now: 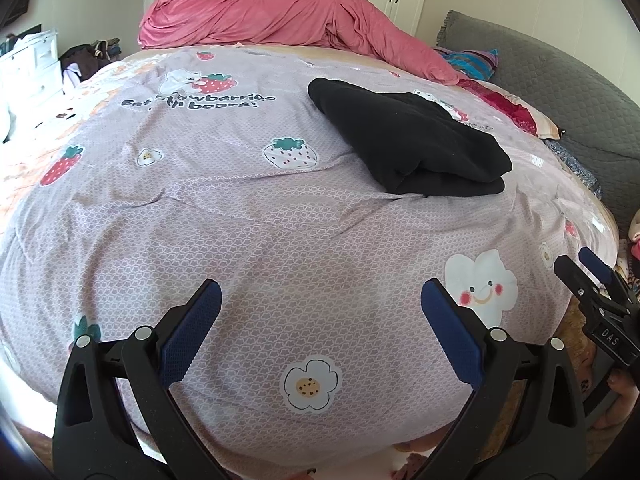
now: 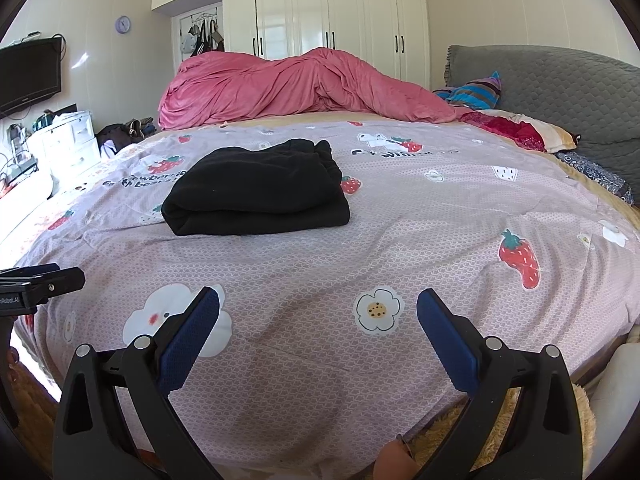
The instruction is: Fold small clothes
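Observation:
A black garment (image 1: 412, 144) lies folded into a compact stack on the lilac strawberry-print bedspread (image 1: 248, 216); it also shows in the right wrist view (image 2: 260, 188). My left gripper (image 1: 320, 292) is open and empty, held above the bedspread near the bed's front edge, well short of the garment. My right gripper (image 2: 318, 300) is open and empty, also over the front of the bed, apart from the garment. The right gripper shows at the right edge of the left wrist view (image 1: 584, 268). The left gripper shows at the left edge of the right wrist view (image 2: 40, 280).
A crumpled pink duvet (image 2: 296, 84) lies across the far side of the bed. A grey padded headboard (image 2: 560, 92) and pillows (image 2: 520, 130) are at the right. White drawers (image 2: 68, 140) and a wall TV (image 2: 28, 72) stand at the left, white wardrobes (image 2: 328, 16) behind.

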Demonstrator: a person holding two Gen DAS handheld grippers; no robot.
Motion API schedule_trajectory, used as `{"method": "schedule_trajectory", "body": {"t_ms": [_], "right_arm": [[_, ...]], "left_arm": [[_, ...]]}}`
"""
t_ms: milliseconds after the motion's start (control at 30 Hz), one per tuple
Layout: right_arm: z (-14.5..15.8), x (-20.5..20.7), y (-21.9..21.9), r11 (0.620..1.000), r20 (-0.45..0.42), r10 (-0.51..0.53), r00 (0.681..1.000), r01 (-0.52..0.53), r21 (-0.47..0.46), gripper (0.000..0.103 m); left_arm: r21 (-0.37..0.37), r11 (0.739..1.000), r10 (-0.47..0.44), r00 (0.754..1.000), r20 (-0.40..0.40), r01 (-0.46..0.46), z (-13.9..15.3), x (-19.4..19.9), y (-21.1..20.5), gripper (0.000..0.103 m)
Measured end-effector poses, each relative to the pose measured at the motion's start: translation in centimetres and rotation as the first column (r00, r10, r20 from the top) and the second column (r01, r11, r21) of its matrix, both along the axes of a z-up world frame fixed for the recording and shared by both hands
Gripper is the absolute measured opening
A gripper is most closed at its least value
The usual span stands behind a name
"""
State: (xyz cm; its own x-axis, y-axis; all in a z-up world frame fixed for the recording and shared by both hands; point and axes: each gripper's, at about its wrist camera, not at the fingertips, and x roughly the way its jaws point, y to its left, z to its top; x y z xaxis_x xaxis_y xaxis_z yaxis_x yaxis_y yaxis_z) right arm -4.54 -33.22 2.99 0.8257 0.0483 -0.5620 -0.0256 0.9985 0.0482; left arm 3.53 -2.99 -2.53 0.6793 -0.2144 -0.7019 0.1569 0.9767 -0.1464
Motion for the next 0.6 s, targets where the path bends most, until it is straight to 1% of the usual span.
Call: {"method": "schedule_trajectory", "body": {"t_ms": [367,600], "right_arm": [[-0.03,-0.04,-0.27,1.0,-0.004,-0.003,1.0,0.003,-0.006,0.099],[0.0,-0.05,-0.35,1.0,-0.006,-0.006,1.0,0.006,-0.004,0.099]], "left_arm": [[0.015,1.0,0.012,1.0,-0.001,-0.012,0.04,0.01,0.27,0.094],[0.002,1.0,0.009,1.0,-0.013,-0.009,0.04,0.14,0.54,0.094]]}}
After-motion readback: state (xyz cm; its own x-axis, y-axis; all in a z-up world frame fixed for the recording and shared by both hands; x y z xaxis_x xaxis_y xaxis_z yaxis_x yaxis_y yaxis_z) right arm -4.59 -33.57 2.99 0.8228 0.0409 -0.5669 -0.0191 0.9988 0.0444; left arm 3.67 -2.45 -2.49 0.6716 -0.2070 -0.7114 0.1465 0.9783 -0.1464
